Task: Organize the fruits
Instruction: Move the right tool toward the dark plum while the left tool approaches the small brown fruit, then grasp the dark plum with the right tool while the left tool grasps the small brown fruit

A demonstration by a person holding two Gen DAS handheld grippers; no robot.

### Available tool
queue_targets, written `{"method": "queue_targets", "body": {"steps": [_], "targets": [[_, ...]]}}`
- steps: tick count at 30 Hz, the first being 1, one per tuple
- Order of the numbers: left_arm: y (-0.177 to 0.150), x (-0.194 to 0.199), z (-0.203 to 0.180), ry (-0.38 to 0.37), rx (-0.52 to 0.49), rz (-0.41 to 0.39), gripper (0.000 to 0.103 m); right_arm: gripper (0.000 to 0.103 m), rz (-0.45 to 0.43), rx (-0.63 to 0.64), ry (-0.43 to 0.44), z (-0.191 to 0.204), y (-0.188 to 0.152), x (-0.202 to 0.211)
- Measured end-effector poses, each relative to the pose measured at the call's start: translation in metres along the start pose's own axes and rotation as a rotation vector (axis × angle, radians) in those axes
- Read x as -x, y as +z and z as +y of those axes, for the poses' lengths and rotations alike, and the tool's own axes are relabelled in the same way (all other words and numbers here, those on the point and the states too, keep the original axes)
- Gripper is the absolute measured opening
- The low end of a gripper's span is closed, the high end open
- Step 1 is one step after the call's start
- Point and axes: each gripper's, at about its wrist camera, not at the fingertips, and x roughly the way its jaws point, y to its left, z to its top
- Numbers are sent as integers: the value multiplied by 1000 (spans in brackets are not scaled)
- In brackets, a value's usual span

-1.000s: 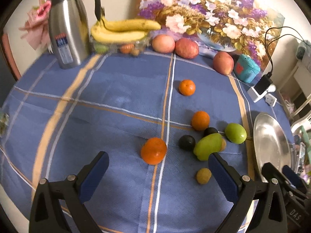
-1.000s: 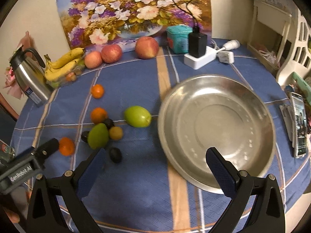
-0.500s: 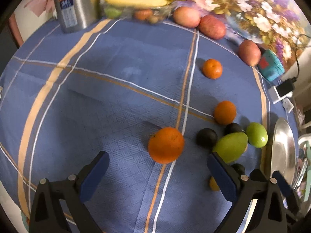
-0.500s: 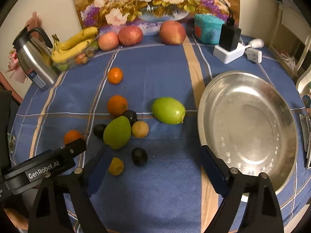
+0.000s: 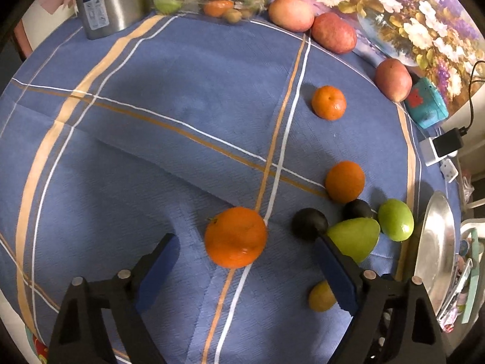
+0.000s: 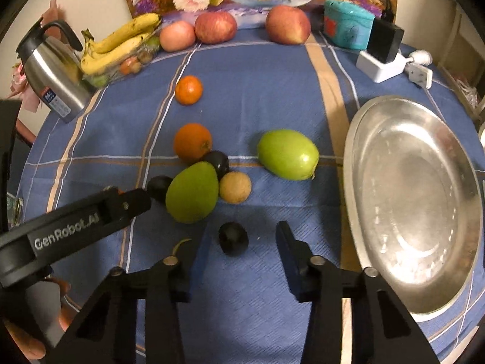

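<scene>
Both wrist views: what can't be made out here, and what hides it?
- Small yellow fruit: left wrist view shows part of it behind the left gripper finger; right wrist view shows only a sliver.
- Steel plate: left wrist view cuts it at the edge.
- Fruit under the bananas: too small and glared by wrap to name.
- Contact of the closing right gripper with the dark fruit: none visible.

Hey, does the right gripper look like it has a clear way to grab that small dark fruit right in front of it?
Probably yes. The small dark fruit lies alone on the cloth between the right gripper's closing jaws, untouched so far. The green mango sits just beyond, apart from it.
</scene>
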Motion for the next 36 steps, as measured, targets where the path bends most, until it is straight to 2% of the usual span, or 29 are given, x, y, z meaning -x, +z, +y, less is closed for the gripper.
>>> {"method": "queue_targets", "body": {"steps": [9, 19, 30, 33, 36], "targets": [[-4, -1, -1, -33, 4, 11, 89, 21, 18, -7, 52, 0, -2, -4], [-9, 11, -5, -49, -25, -6, 87, 20, -33, -47, 76, -8, 1, 14], [-23, 20, -33, -60, -158, -15, 71, 20, -120, -199, 23, -60, -2, 43], [-28, 23, -41, -50, -197, -22, 69, 20, -126, -217, 30, -65, -3, 48], [-36, 25, -47, -41, -239, -22, 63, 20, -124, -211, 29, -65, -4, 48]]}}
